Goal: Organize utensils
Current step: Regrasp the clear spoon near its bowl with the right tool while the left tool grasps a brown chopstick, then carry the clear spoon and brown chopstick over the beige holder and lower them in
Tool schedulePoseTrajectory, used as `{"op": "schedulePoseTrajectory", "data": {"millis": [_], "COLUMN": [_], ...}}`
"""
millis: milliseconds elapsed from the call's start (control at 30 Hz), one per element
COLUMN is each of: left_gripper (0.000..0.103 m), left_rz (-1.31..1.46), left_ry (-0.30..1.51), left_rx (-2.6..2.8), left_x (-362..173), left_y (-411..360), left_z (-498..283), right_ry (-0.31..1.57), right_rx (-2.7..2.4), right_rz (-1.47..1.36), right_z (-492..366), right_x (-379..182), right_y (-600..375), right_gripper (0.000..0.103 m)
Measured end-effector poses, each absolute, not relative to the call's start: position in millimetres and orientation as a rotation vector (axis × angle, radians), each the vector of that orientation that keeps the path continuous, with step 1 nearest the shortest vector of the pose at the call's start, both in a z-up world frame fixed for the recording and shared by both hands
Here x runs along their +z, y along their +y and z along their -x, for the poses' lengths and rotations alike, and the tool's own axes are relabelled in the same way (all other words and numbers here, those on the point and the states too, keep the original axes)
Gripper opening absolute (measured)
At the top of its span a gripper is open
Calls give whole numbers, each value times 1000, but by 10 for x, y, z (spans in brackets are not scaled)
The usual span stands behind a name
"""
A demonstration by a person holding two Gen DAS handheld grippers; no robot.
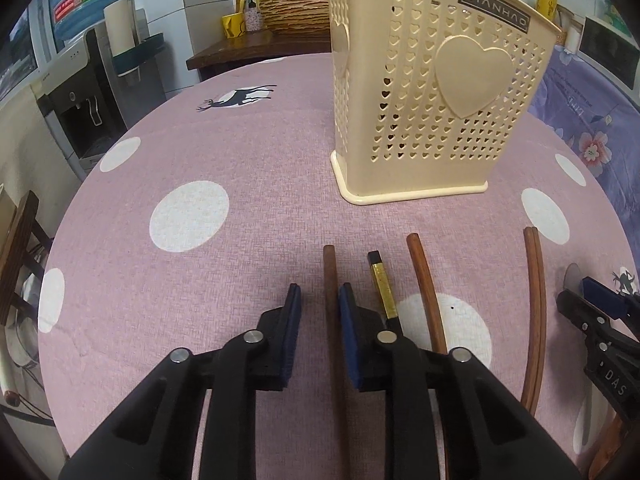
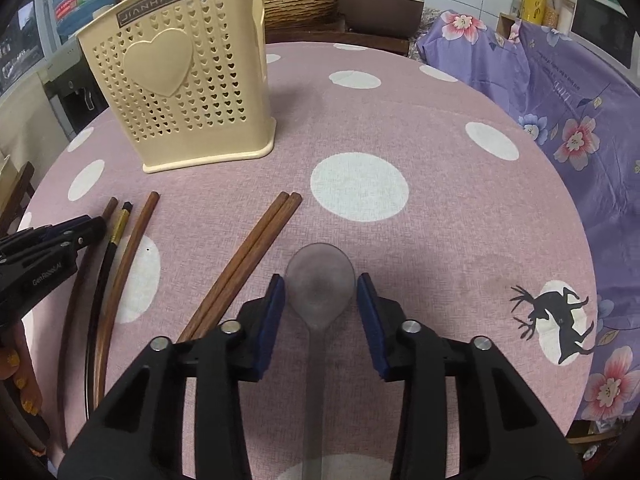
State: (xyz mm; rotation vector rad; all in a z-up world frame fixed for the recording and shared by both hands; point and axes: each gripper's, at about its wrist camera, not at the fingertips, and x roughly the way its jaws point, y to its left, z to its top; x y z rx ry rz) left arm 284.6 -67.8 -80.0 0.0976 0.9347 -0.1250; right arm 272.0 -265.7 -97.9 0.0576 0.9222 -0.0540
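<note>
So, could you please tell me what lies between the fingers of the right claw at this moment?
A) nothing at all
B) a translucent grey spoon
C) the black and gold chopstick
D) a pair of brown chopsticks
B: in the right wrist view the bowl of the translucent grey spoon sits between the blue pads of the right claw, while the pair of brown chopsticks lies off to its left on the tablecloth.

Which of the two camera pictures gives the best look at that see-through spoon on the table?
The right wrist view. There the translucent spoon lies whole on the pink tablecloth, its bowl between the right gripper's blue pads, which do not visibly press it. The left wrist view shows only a pale sliver at the right edge, behind that gripper.
</note>
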Motion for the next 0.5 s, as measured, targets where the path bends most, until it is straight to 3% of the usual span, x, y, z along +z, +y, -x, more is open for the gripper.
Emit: {"op": "schedulePoseTrajectory", "data": {"millis": [133,500], "left_gripper": [9,8], "left_rz": [-94,5], "left_ry": [916,879], "left_rx": [-112,-183], "left_x": [-806,-586], "left_y": [-673,-558], "left_z": [-2848,-2807], "right_ry": [913,829], "right_rx": [-53,4], "right_rz": [-51,-117], "right_z": [-2720,-2587], "right_x": [-982,-687], "right_y": [-2652,-2752], "right_gripper": [37,37]}}
